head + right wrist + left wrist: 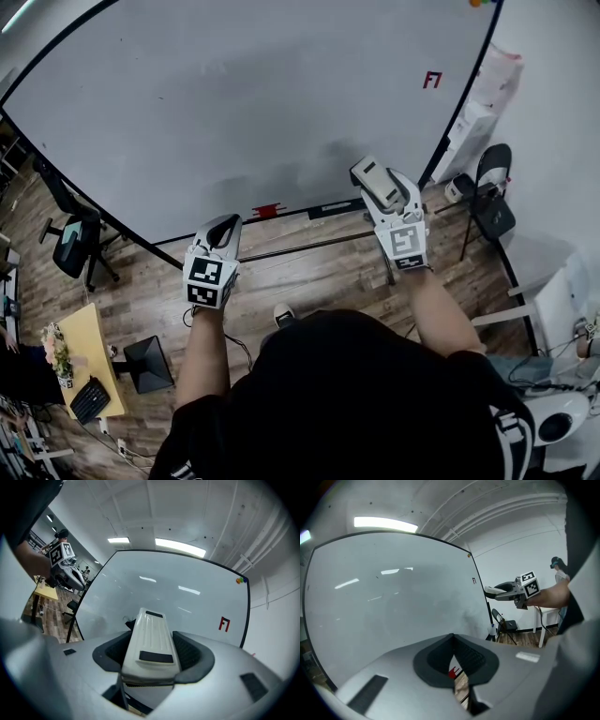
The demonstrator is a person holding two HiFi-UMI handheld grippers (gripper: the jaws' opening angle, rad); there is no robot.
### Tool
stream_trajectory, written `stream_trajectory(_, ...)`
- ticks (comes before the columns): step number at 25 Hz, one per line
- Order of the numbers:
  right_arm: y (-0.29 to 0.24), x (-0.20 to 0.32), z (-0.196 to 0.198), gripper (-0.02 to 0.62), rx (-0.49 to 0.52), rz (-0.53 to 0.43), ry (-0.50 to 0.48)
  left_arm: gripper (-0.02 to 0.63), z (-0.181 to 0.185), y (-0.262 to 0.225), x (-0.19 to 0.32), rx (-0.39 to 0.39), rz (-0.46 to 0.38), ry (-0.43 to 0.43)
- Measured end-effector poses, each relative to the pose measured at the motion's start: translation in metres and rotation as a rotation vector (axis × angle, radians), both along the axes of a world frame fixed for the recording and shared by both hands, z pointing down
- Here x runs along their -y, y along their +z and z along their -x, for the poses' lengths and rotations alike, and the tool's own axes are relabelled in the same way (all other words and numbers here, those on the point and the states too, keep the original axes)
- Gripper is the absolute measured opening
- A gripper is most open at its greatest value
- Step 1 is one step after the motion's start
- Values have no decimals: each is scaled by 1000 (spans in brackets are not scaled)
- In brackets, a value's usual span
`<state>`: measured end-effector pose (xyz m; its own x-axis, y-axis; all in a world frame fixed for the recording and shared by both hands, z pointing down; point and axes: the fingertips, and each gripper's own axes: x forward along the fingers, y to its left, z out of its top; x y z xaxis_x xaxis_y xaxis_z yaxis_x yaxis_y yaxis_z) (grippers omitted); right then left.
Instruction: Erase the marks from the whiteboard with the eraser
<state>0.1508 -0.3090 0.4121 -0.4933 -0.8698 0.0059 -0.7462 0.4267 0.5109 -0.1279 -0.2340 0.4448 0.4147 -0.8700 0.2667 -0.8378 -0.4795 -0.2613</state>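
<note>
The whiteboard (244, 103) fills the upper head view. A red mark (431, 80) sits near its right edge, and faint grey smudges lie low on the board. My right gripper (380, 187) is shut on a white eraser (375, 180), held just off the board's lower right part. In the right gripper view the eraser (152, 639) lies between the jaws, the red mark (224, 624) is to its right, and a small black scribble (126, 619) shows at its left tip. My left gripper (223, 230) hangs below the board's lower edge, jaws together with nothing in them.
A red item (267, 210) rests on the board's ledge. A black folding chair (492, 192) stands at the right, an office chair (70, 239) at the left, a wooden desk (84, 356) at lower left. Coloured magnets (241, 580) sit at the board's top right corner.
</note>
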Motion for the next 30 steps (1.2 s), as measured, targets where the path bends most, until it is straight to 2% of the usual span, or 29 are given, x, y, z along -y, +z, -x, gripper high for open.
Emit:
stream_trajectory(19, 18, -9, -18, 262, 7, 63, -9, 11, -13, 1, -13, 6, 2, -12)
stream_trajectory(30, 21, -8, -29, 262, 12, 80, -6, 11, -26, 12, -17, 16, 40, 8)
